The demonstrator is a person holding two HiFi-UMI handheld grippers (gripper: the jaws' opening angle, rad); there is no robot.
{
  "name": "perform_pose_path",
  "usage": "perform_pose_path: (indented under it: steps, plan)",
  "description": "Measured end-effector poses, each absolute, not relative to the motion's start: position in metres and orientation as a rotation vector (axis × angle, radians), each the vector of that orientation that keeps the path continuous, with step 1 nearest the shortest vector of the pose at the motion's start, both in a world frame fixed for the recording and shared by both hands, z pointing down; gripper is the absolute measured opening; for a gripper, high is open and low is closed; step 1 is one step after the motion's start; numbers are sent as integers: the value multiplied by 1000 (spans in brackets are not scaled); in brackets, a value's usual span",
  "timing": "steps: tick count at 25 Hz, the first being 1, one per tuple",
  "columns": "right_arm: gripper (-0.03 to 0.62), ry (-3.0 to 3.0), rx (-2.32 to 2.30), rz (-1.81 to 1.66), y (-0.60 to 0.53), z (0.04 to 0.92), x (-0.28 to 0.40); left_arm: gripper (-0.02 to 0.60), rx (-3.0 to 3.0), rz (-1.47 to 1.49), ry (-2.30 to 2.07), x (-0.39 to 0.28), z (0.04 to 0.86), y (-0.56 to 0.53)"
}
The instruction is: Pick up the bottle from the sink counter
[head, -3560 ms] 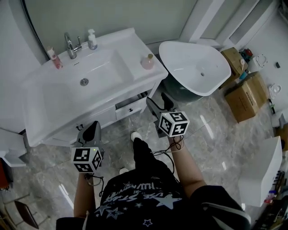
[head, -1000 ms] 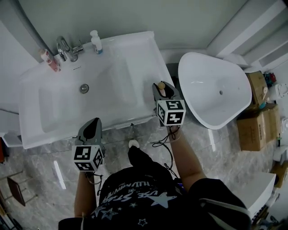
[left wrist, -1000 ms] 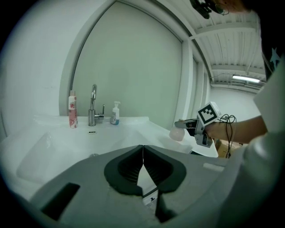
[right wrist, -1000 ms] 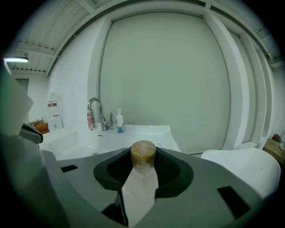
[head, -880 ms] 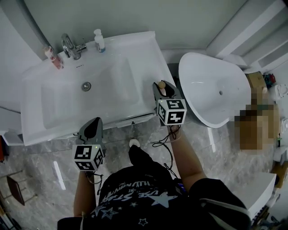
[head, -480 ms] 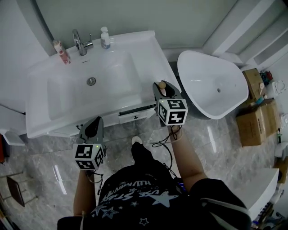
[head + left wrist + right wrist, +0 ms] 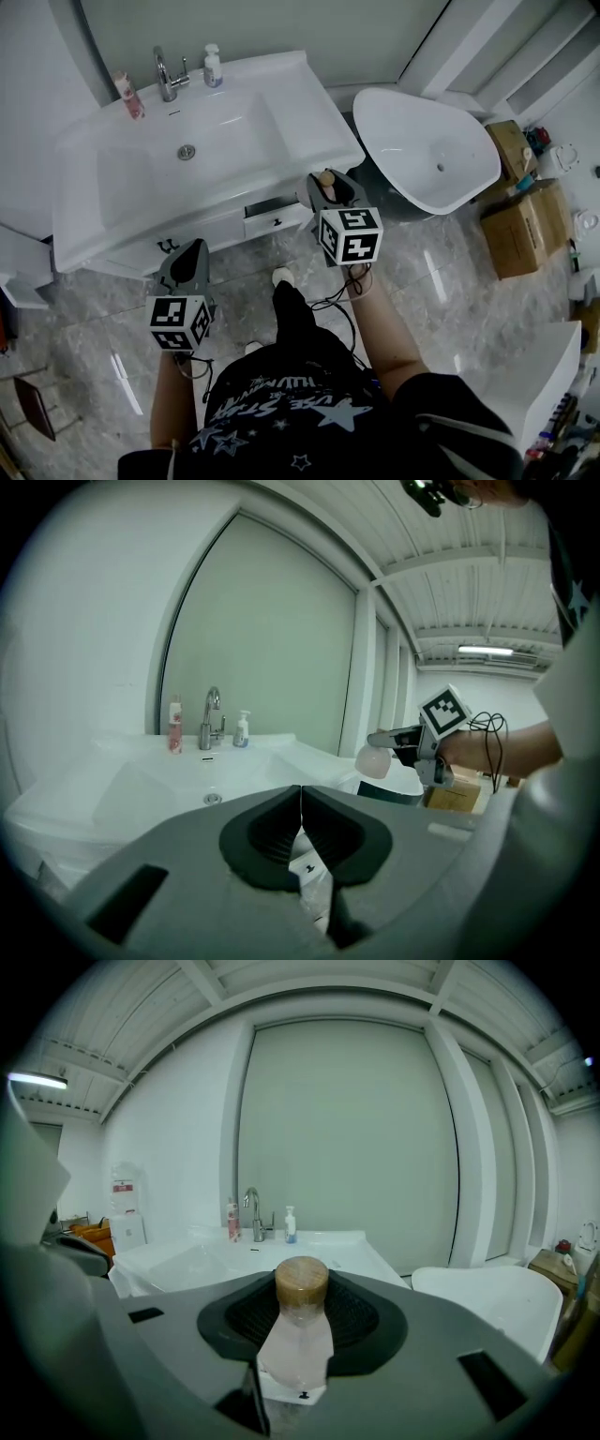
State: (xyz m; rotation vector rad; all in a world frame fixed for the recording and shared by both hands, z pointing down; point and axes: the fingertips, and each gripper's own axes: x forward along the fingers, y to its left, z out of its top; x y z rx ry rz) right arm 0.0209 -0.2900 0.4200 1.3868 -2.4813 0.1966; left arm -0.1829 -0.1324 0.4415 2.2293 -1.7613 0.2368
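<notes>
The bottle [image 7: 325,178] is small and pale pink with a round wooden cap. My right gripper [image 7: 328,185] is shut on its body and holds it upright in the air, off the white sink counter [image 7: 309,112] and in front of the cabinet's right corner. In the right gripper view the bottle [image 7: 301,1335] stands between the dark pads, its cap above them. The left gripper view shows the bottle [image 7: 372,760] to the right, carried by the right gripper [image 7: 398,743]. My left gripper [image 7: 190,261] hangs low before the cabinet, shut and empty [image 7: 301,810].
A faucet [image 7: 166,79], a white pump bottle [image 7: 213,67] and a pink tube [image 7: 125,94] stand along the counter's back edge. A drawer [image 7: 272,215] under the counter is slightly open. A white tub [image 7: 422,150] sits to the right, cardboard boxes [image 7: 520,211] beyond it.
Earlier the bottle stood on the counter's right corner with my right gripper away from it. Since a second ago the right gripper has drawn back from the counter with the bottle. The left stays low.
</notes>
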Motion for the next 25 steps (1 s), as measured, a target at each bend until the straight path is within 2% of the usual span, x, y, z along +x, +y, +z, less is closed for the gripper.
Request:
perform_pose_path:
  steps: [15,25]
  plan:
    - [143,-2458,1417,231,-152,432,36,18,2304,228,-1663,-160,448,-30]
    - [143,-2415,1458,278,-98,448,59,18,2327,248,-1600,-144,459,15]
